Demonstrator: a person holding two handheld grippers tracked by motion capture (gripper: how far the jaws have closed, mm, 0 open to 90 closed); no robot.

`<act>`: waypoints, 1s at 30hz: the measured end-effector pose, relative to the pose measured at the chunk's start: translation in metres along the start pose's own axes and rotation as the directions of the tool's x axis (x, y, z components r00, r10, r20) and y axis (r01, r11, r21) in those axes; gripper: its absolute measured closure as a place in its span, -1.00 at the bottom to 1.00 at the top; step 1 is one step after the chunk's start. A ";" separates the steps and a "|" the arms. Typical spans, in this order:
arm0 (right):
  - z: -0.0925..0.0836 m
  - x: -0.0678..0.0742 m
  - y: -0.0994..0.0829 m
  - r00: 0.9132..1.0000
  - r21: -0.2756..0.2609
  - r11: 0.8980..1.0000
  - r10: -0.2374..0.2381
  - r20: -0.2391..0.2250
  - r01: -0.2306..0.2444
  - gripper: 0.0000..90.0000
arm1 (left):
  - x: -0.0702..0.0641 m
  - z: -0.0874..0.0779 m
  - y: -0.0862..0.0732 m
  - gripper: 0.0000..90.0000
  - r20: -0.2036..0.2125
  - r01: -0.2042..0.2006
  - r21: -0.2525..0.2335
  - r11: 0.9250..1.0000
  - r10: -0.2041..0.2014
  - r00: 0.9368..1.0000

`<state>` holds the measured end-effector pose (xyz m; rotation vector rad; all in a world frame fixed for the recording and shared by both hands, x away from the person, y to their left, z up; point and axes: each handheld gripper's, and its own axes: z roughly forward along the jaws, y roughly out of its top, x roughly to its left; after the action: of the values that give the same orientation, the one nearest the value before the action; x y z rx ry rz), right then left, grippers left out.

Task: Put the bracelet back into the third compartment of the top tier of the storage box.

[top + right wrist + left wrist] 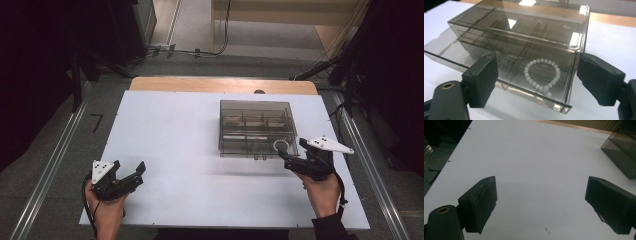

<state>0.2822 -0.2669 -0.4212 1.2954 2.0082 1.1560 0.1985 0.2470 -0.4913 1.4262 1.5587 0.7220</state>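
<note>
A smoky see-through box (255,125) with compartments stands right of the table's middle. Its bottom drawer (506,82) is slid out toward me. A white bead bracelet (541,75) lies in the drawer's near right compartment and appears in the high view as a small bracelet ring (281,146). My right gripper (292,154) is at the box's near right corner. In its own view the right gripper (536,67) is open, its jaws either side of the drawer's corner, holding nothing. My left gripper (130,169) hovers open over bare table at the near left; the left gripper (541,192) is empty.
The white tabletop (170,150) lies on a wooden table whose far edge (220,84) sticks out behind it. The box's corner (621,150) is at the far right of the left gripper view. Dark stands and cables are on the floor around the table.
</note>
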 end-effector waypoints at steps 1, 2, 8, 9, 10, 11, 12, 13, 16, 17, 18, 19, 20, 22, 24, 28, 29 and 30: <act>0.000 0.000 0.000 1.000 0.001 1.000 -0.001 0.001 0.001 -0.65 | 0.000 0.000 0.000 -0.76 0.000 0.000 0.000 1.000 0.000 1.000; -0.001 0.001 0.000 1.000 -0.002 1.000 -0.002 0.004 0.002 -0.65 | 0.000 0.000 0.000 -0.76 0.000 0.001 0.000 1.000 -0.001 1.000; -0.006 0.001 -0.001 1.000 -0.002 1.000 -0.001 0.004 0.001 -0.66 | 0.000 0.000 0.000 -0.76 0.000 0.001 -0.001 1.000 -0.001 1.000; -0.006 0.001 -0.001 1.000 -0.002 1.000 0.001 0.003 -0.001 -0.66 | 0.000 0.000 0.000 -0.76 0.001 0.001 0.000 1.000 -0.001 1.000; -0.007 0.000 -0.001 1.000 0.000 1.000 0.000 0.005 0.000 -0.66 | 0.000 0.000 0.000 -0.76 0.000 0.001 -0.001 1.000 -0.001 1.000; -0.008 0.000 -0.002 1.000 -0.001 1.000 0.003 0.005 -0.003 -0.66 | 0.000 0.000 0.000 -0.76 0.000 0.001 -0.001 1.000 -0.001 1.000; -0.009 0.000 -0.002 1.000 -0.004 1.000 0.002 0.007 -0.002 -0.66 | 0.000 0.000 0.000 -0.76 0.000 0.000 0.000 1.000 0.000 1.000; -0.010 0.000 -0.003 1.000 -0.005 1.000 0.002 0.008 -0.002 -0.66 | 0.000 0.000 0.000 -0.76 0.000 0.001 0.000 1.000 -0.001 1.000; -0.012 -0.001 -0.003 1.000 -0.008 1.000 0.004 0.010 -0.004 -0.66 | 0.000 0.000 0.000 -0.76 0.000 0.000 0.000 1.000 0.000 1.000; -0.013 -0.001 -0.003 1.000 -0.008 1.000 0.003 0.010 -0.003 -0.66 | 0.000 0.000 0.000 -0.76 0.000 0.001 -0.001 1.000 -0.001 1.000; -0.013 -0.001 -0.004 1.000 -0.006 1.000 0.004 0.013 -0.004 -0.66 | 0.000 0.000 0.000 -0.76 0.000 0.001 -0.001 1.000 -0.001 1.000; -0.014 -0.001 -0.004 1.000 -0.004 1.000 0.002 0.012 -0.002 -0.66 | 0.000 0.000 0.000 -0.76 0.000 0.001 -0.001 1.000 -0.001 1.000; -0.014 -0.002 -0.004 1.000 -0.003 1.000 0.003 0.012 -0.003 -0.66 | 0.000 0.000 0.000 -0.76 0.000 0.002 -0.002 1.000 -0.002 1.000; -0.016 -0.002 -0.005 1.000 -0.003 1.000 0.002 0.014 -0.002 -0.66 | 0.000 0.000 0.000 -0.76 0.001 0.003 -0.001 1.000 -0.003 1.000; -0.016 -0.003 -0.006 1.000 0.002 1.000 0.002 0.014 -0.002 -0.66 | 0.000 0.000 0.000 -0.76 0.000 0.002 -0.001 1.000 -0.002 1.000; -0.020 -0.005 -0.009 1.000 0.000 1.000 0.002 0.019 -0.002 -0.66 | 0.000 0.000 0.000 -0.76 0.001 0.003 -0.003 1.000 -0.003 1.000; -0.021 -0.005 -0.010 1.000 -0.002 1.000 0.003 0.019 -0.003 -0.66 | 0.000 0.000 0.000 -0.76 0.001 0.003 -0.002 1.000 -0.003 1.000; -0.022 -0.006 -0.010 1.000 -0.002 1.000 0.004 0.021 -0.004 -0.66 | 0.000 0.000 0.000 -0.76 0.002 0.003 -0.002 1.000 -0.003 1.000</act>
<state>0.2627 -0.2830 -0.4185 1.3057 1.9902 1.1414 0.1985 0.2475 -0.4911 1.4224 1.5578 0.7208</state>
